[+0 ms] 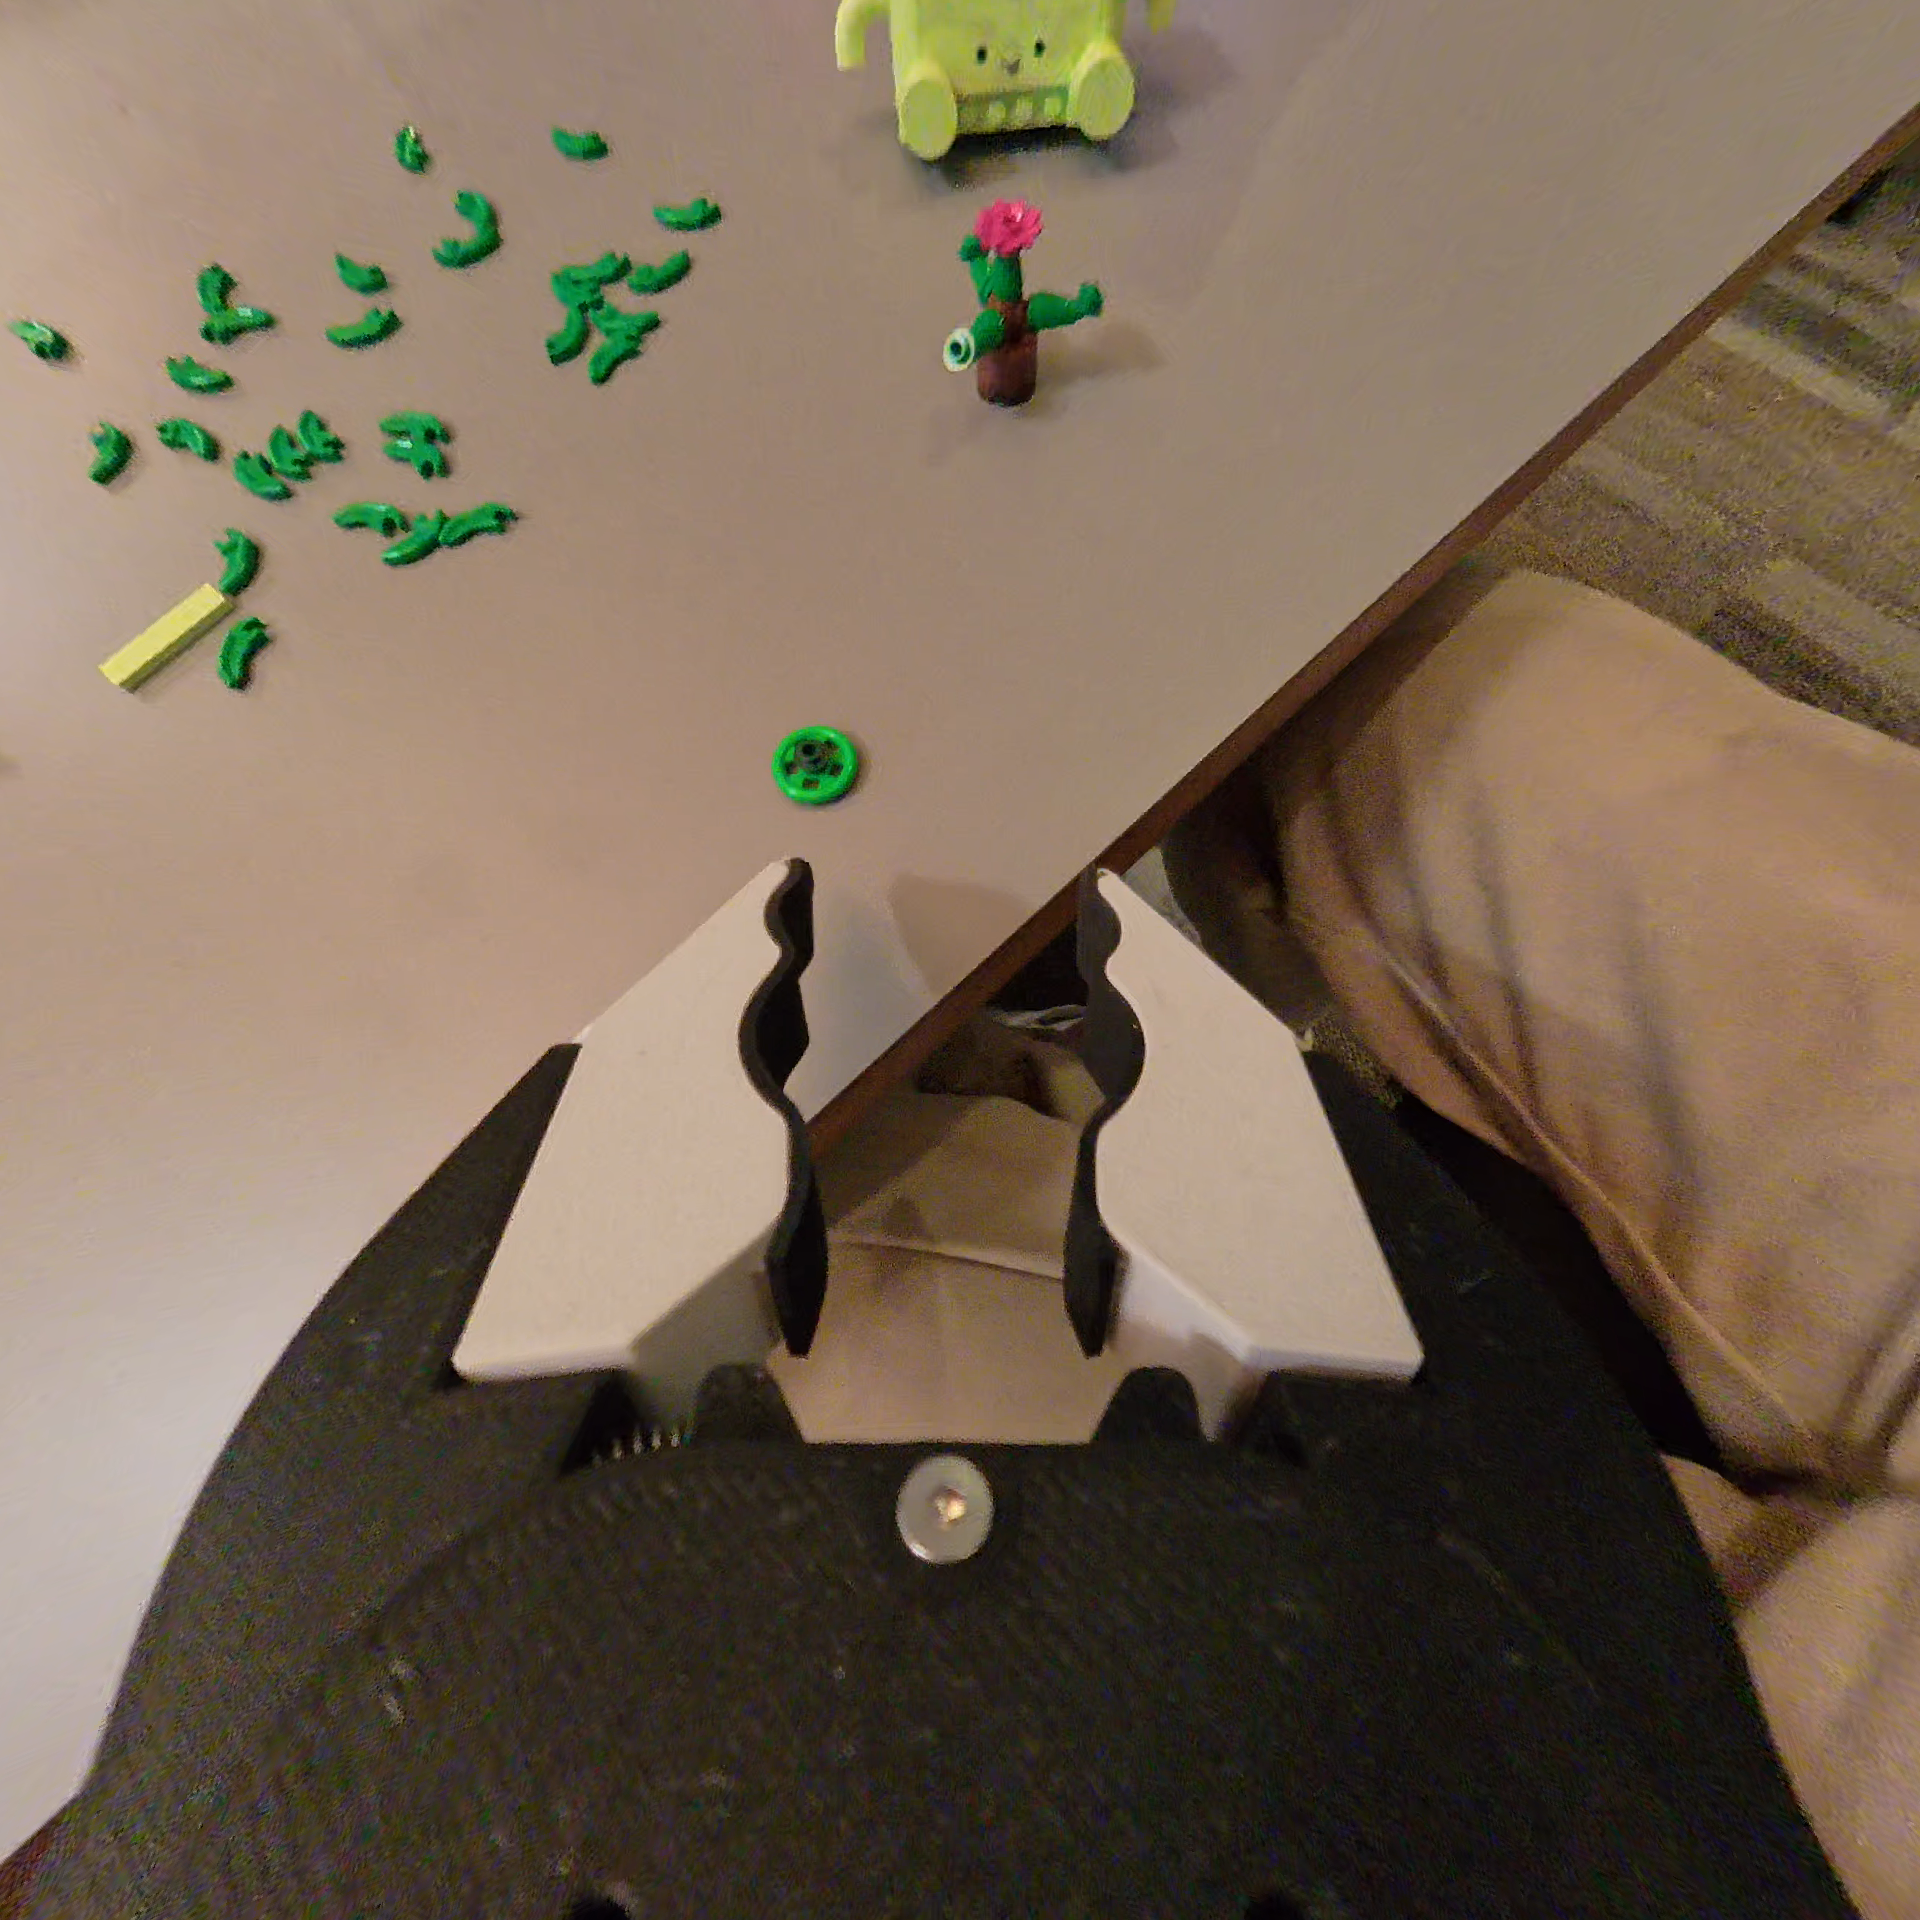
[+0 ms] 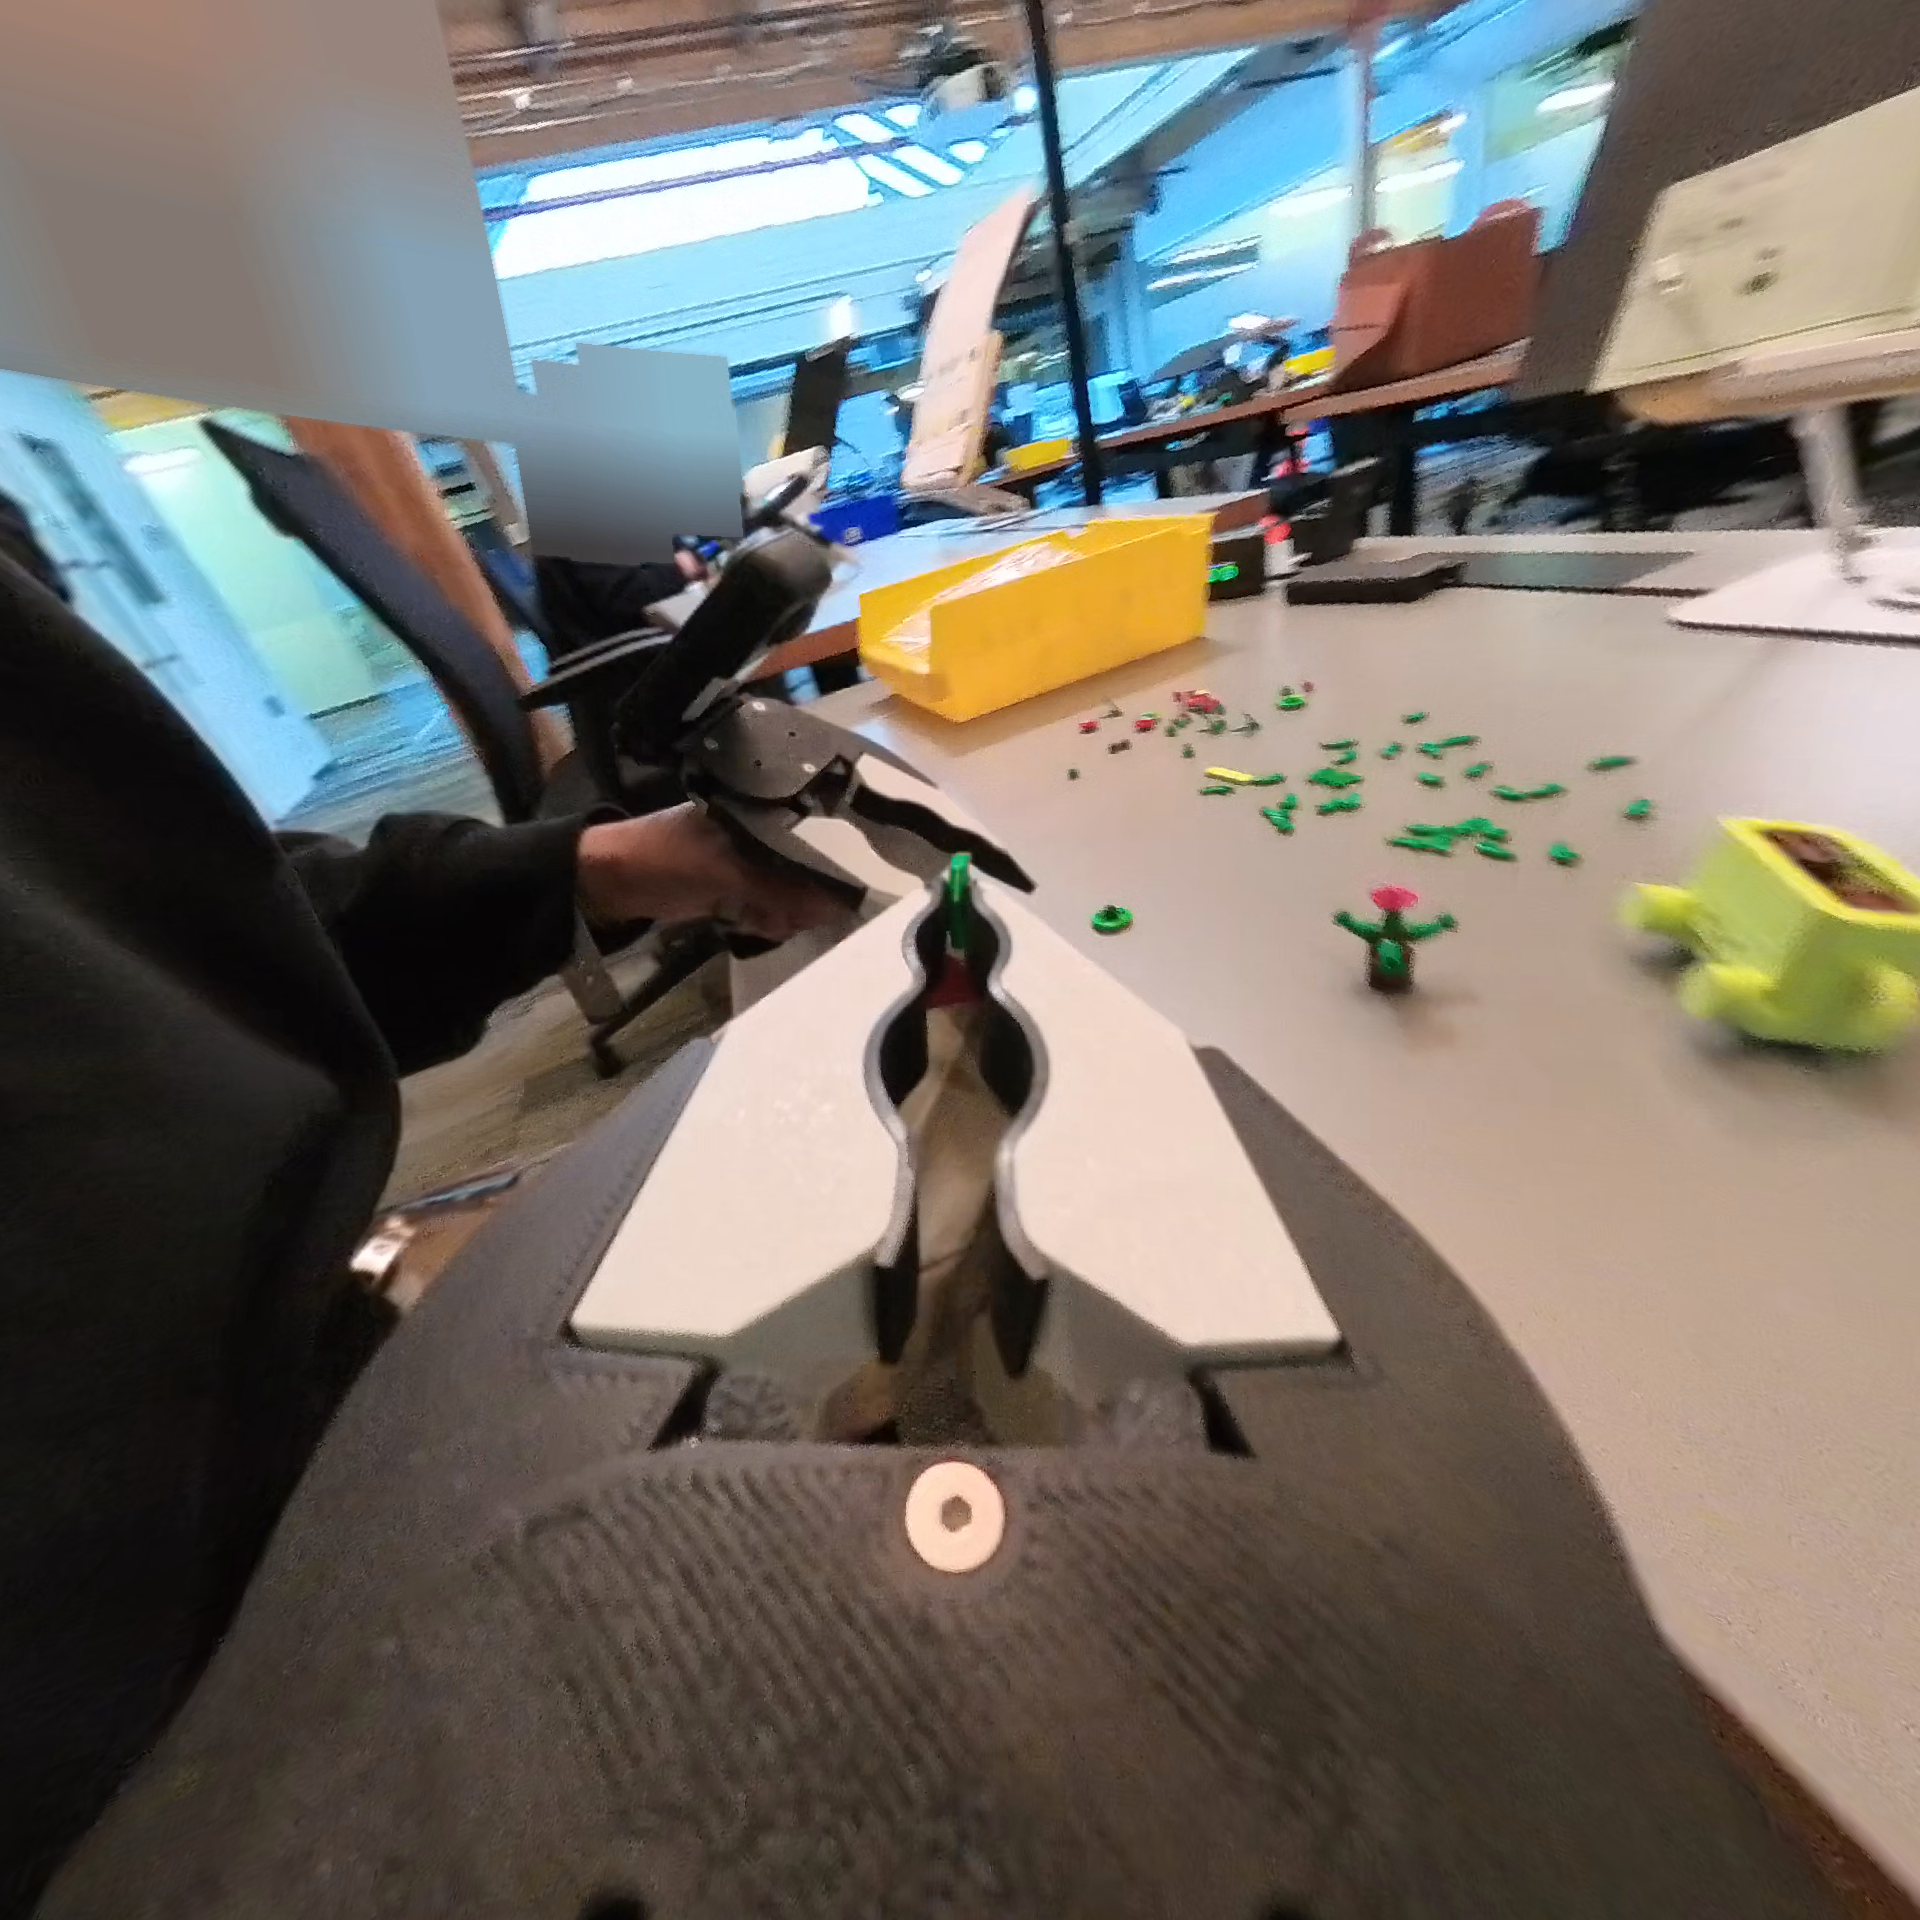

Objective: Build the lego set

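The build looks only partly done. One small flower plant (image 1: 1008,312), with a pink bloom, green arms and a brown base, stands finished on the surface (image 1: 623,935), and the lime-green pot figure (image 1: 992,73) sits beyond it, its top showing dark filling in the right wrist view. Much is left, I judge: dozens of loose green leaf pieces (image 1: 343,395) lie scattered well to the side, with a yellow-green bar (image 1: 166,636) among them, a green round piece (image 1: 817,766) lies alone nearer the edge, and a few red and green bits (image 2: 1195,712) rest near a yellow bin (image 2: 1039,613). The left gripper (image 1: 940,883) hovers over the surface's edge with its jaws apart, holding and touching nothing; the green round piece lies just ahead of it. The right gripper (image 2: 956,914) has its jaws together, clamped on a thin green piece with a red part (image 2: 956,904) held off the surface, tip pointing towards the left gripper.
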Available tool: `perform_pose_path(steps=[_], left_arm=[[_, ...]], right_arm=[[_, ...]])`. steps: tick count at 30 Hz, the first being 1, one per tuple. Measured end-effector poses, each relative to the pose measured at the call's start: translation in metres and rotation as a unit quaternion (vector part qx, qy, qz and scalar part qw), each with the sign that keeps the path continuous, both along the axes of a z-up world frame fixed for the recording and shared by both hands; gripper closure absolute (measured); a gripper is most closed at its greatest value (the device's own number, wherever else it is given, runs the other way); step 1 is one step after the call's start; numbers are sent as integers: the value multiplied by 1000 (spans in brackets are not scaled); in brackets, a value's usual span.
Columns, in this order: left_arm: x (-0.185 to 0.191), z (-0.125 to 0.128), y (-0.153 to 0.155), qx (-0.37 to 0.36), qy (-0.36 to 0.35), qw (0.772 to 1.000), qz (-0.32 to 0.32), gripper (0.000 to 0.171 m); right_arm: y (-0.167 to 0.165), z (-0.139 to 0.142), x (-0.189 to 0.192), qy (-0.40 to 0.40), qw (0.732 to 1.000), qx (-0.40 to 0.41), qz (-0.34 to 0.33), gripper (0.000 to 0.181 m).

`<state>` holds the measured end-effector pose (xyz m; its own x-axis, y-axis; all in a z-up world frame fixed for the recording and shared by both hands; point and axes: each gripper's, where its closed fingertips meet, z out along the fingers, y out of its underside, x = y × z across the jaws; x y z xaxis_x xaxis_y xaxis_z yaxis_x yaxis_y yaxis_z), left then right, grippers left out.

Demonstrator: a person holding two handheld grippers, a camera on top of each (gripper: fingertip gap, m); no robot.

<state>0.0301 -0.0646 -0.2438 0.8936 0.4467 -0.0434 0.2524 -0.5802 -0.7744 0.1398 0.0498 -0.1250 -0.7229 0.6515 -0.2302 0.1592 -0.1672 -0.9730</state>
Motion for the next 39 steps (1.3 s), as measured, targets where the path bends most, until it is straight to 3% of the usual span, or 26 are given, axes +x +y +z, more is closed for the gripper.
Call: perform_pose_path(steps=[6, 11, 17, 21, 28, 32, 39], left_arm=[[-18, -3, 12, 9, 0, 1000, -4, 121], [-35, -15, 13, 1, -67, 997, -25, 122], [-45, -13, 16, 28, -114, 992, -53, 134], [-46, -15, 14, 20, -93, 992, -82, 155], [-39, -16, 18, 1, -35, 991, -131, 142], [-37, -16, 22, 0, -28, 991, -132, 152], [-36, -13, 19, 20, -14, 993, -119, 151]], right_arm=[[-46, -24, -41, -24, 997, 30, 68, 181], [-59, -43, -66, -45, 995, 50, 68, 181], [-72, -46, -104, -67, 991, 43, 104, 181], [-78, -51, -121, -85, 987, 35, 130, 181], [-86, -62, -120, -97, 981, 89, 145, 181], [-86, -73, -117, -107, 979, 108, 138, 181], [-74, -72, -119, -94, 986, 94, 100, 181]])
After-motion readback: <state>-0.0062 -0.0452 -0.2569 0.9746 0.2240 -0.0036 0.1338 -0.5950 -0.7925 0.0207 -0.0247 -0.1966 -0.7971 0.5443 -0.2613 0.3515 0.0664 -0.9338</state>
